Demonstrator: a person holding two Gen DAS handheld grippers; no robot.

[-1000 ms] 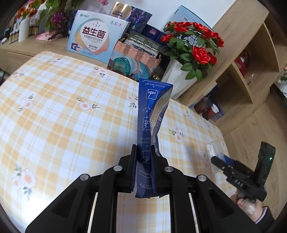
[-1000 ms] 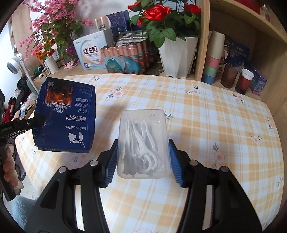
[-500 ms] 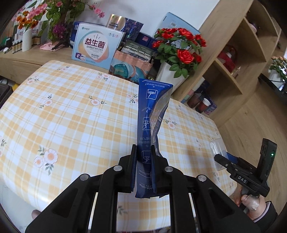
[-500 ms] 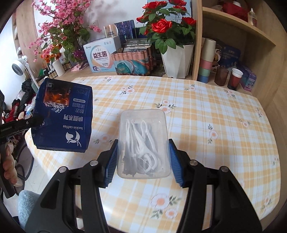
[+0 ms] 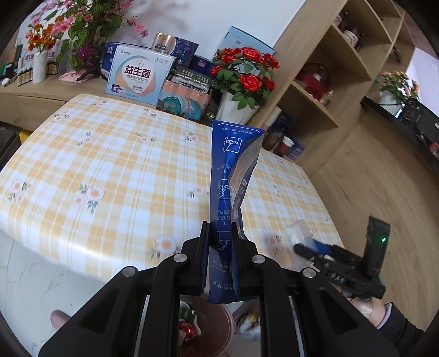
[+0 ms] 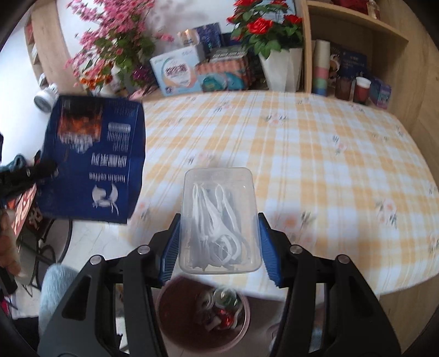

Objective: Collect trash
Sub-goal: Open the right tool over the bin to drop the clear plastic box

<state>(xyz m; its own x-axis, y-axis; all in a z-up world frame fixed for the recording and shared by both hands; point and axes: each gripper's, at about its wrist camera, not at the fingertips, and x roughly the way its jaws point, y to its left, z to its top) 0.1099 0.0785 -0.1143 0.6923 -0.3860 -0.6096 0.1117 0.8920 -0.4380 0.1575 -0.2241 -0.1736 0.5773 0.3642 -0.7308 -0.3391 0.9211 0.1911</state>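
Pouch (image 5: 229, 192) and box (image 6: 218, 219), both gripped

The bench cloth (image 6: 315, 153) is a yellow-and-white check dotted with small pale flowers with orange centres. The coffee bag (image 6: 93, 159) is deep blue with white lettering, a white deer mark and an orange-brown picture panel; seen edge-on it shows white line drawings on blue (image 5: 227, 175). The plastic box (image 6: 218, 219) is clear, with white pieces inside. The right gripper (image 6: 218, 244) is black with blue pads on its fingers (image 6: 270, 247); the left gripper (image 5: 219, 255) is black. The bin (image 6: 203, 313), just beneath the box, is reddish brown, holding red and green scraps. Beyond the bench, the roses (image 6: 263, 24) are red with green leaves in a white pot (image 6: 279, 68).
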